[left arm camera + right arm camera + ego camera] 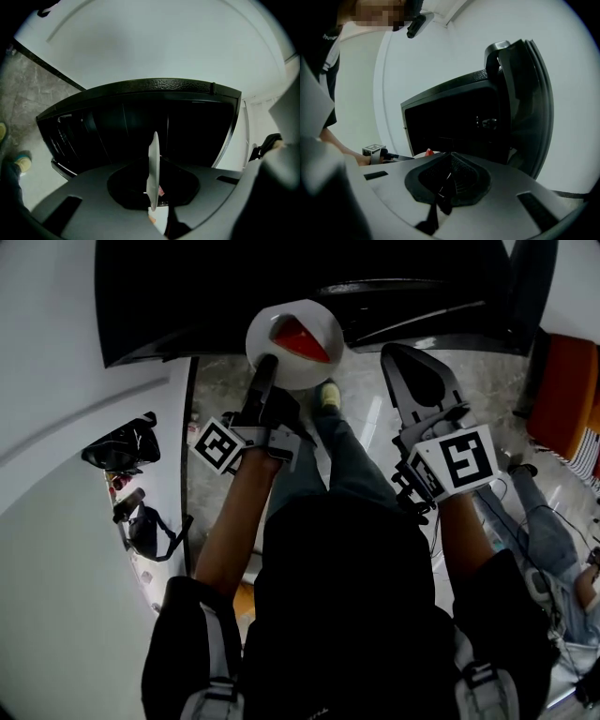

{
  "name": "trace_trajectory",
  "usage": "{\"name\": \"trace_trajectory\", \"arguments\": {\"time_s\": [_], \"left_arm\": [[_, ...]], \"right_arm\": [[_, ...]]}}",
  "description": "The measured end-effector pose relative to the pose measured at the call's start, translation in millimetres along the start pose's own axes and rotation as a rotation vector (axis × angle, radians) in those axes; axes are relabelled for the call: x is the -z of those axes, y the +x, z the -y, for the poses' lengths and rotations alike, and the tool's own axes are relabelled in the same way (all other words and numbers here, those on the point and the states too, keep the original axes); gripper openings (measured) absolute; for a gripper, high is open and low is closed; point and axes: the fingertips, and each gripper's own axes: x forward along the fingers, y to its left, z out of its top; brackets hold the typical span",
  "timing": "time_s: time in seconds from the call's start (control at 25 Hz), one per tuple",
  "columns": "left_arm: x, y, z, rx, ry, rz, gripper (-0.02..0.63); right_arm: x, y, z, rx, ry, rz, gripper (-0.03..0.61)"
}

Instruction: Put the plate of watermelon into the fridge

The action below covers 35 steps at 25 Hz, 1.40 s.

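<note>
Two grippers reach forward in the head view. The left gripper [265, 367] pinches the near rim of a white plate [314, 374] at 12 o'clock, level, with a red watermelon wedge [300, 338] lying on it. The plate hangs at the lip of the dark open fridge [187, 296], over the marbled floor [366, 404]. The right gripper [405, 362] is at 1 o'clock, just beside the plate but apart from it.

Left gripper view: the jaws of the left gripper [154, 190] are clamped on the plate [153, 159], seen edge-on as a thin upright sliver, with a speck of watermelon [161, 191] at its 5 o'clock. The black fridge [117, 126] fills the middle behind.

Right gripper view: the right gripper [449, 180] has its jaws pressed together with nothing between them. The fridge [450, 117] stands open at 12 o'clock, its door [529, 98] swung out at 2 o'clock. The plate [420, 154] and watermelon [429, 152] peek over the jaws at 10 o'clock.
</note>
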Motion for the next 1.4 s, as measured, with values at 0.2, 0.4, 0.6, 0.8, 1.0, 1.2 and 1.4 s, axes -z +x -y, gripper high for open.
{"name": "trace_trajectory", "arguments": {"time_s": [0.2,0.4,0.6,0.8,1.0,1.2,1.4], "left_arm": [[-0.9,-2.6,-5.1,-0.007,-0.007,0.016,0.043],[-1.9,-3.2,0.8,-0.004,-0.032,0.012,0.043],[-2.3,10.5,-26.5,-0.042,-0.033,0.039,0.043],[-3.2,52.8,-83.1,-0.088,-0.022,0.082,0.043],[-6.9,68.1,-105.0,-0.117,-0.029,0.109,0.043],[-9.9,76.2,-111.5,-0.126,-0.026,0.127,0.043],[-16.6,79.9,-116.2,-0.131,-0.019,0.14,0.043]], "right_arm": [[-1.4,-2.3,-9.0,0.002,-0.014,0.004,0.011],[-13.1,-12.8,-24.0,0.024,-0.017,-0.021,0.011],[2.3,-10.1,-16.7,0.03,0.006,-0.042,0.011],[39.6,18.7,24.6,-0.004,0.044,-0.051,0.011],[38.4,23.4,39.2,-0.001,0.055,-0.021,0.011],[43.7,20.0,50.1,0.02,0.045,-0.053,0.011],[41.8,20.6,52.5,0.025,0.04,-0.048,0.011]]}}
